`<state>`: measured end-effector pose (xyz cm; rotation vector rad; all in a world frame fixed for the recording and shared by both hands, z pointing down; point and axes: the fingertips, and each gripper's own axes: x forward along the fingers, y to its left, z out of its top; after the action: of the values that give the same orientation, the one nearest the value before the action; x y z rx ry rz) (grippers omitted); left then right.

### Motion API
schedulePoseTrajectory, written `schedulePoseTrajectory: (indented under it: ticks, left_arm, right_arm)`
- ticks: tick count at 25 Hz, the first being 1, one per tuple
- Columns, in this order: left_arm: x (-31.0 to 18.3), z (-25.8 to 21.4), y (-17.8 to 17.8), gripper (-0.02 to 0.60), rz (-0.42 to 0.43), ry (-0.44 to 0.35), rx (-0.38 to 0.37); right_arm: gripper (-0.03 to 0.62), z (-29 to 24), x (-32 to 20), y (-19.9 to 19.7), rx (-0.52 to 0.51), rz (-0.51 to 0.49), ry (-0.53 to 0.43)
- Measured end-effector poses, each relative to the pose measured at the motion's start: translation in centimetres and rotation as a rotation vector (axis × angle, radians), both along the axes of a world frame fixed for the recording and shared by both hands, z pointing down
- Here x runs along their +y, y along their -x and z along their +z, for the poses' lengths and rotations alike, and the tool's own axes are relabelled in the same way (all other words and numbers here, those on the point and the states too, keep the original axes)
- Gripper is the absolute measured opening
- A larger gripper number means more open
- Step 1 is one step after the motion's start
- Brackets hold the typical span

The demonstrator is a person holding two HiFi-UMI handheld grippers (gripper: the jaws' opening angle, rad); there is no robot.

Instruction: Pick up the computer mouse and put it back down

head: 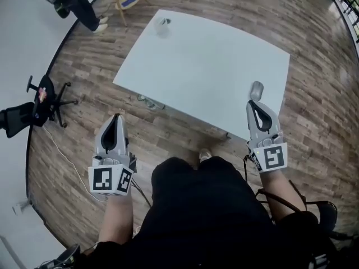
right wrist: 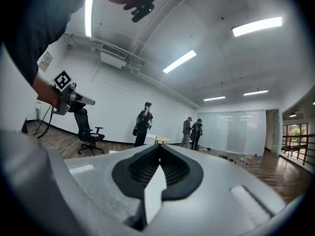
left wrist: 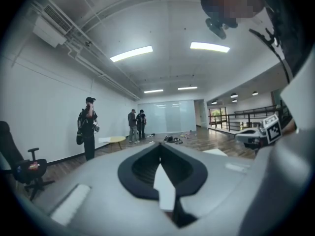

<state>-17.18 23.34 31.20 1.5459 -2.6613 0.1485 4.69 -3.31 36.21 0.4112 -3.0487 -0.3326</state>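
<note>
Head view, table: a white table (head: pixel 202 66) stands on a wood floor (head: pixel 314 111), set at an angle in front of the person holding the grippers.
Head view, mouse: the computer mouse (head: pixel 256 90) lies on the table near its right edge, grey and pointing away.
Head view, right gripper: the right gripper (head: pixel 253 103) is over the table's near right edge with its tips just beside the mouse. I cannot tell whether they touch it.
Head view, left gripper: the left gripper (head: pixel 116 117) is over the floor, short of the table and well apart from the mouse.
Head view, surroundings: a small pale object (head: pixel 162 24) sits at the table's far corner, and an office chair (head: pixel 47 100) is off to the left.
Left gripper view, jaws: the 2 jaws are pressed together with nothing between them.
Left gripper view, room: a person in black (left wrist: pixel 87 127) stands by the white wall, 2 more people (left wrist: pixel 137 124) stand further back, and a yellow table (left wrist: pixel 117 139) is between them.
Right gripper view, jaws: these jaws are also closed tight and hold nothing.
Right gripper view, room: the left gripper shows at the left, with the office chair just beneath it.
</note>
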Motion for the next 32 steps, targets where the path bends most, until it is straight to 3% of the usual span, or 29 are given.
schedulePoseTrajectory:
  ticks: [6, 11, 18, 20, 23, 28, 32]
  left_arm:
    - [-4.1, 1.0, 4.5, 0.005, 0.085, 0.004, 0.018]
    - [-9.9, 1.7, 8.1, 0.005, 0.253, 0.022, 0.005]
    - [-19.3, 1.6, 11.3, 0.005, 0.503, -0.001, 0.026]
    - [-20.9, 1.9, 12.2, 0.005, 0.580, -0.004, 0.040]
    - [-22.9, 3.4, 11.5, 0.005, 0.703, -0.005, 0.078]
    - [-26.7, 4.0, 9.6, 0.005, 0.788, -0.023, 0.159]
    - [-28.9, 2.5, 8.8, 0.005, 0.826, -0.051, 0.162]
  right_arm:
    - [0.002, 0.8, -2.8, 1.0, 0.002, 0.116, 0.026]
    - [0.002, -0.2, -5.0, 1.4, -0.028, 0.285, 0.056]
    - [0.002, -2.0, -9.0, -2.2, -0.081, 0.626, 0.078]
    - [0.002, -2.3, -9.6, -2.3, -0.131, 0.710, 0.143]
    - [0.002, -0.4, -8.2, -1.9, -0.178, 0.788, 0.279]
    - [0.002, 0.9, -5.2, -3.4, -0.104, 0.837, 0.291]
    - [0.002, 0.9, -5.5, -5.8, -0.085, 0.858, 0.306]
